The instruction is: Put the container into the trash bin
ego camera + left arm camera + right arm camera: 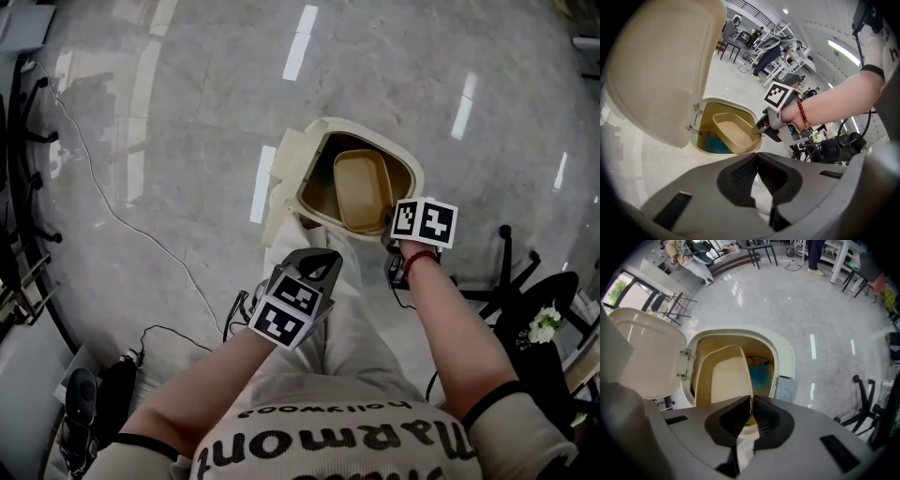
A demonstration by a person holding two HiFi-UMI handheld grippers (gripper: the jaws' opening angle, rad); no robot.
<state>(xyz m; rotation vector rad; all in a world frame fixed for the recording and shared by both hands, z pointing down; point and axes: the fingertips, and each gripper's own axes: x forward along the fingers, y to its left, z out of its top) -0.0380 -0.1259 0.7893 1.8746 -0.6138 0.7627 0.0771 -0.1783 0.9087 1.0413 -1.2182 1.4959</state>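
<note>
A cream trash bin (412, 173) stands on the marble floor with its lid (286, 178) swung open to the left. A beige, tub-shaped container (361, 187) sits tilted in the bin's mouth. My right gripper (387, 236) is shut on the container's near rim; the right gripper view shows the thin rim pinched between the pads (751, 401) and the container (726, 376) over the opening. My left gripper (319, 267) hangs back over the person's light trousers, shut and holding nothing (757, 153). From the left gripper view the container (729, 131) leans in the bin, with the right gripper (757, 130) at its edge.
Blue rubbish (761, 373) lies at the bottom of the bin. A thin cable (103, 202) runs over the floor at left towards a power strip (122, 375). A black chair base (506, 272) stands at right. Desks and chairs (764, 56) fill the far room.
</note>
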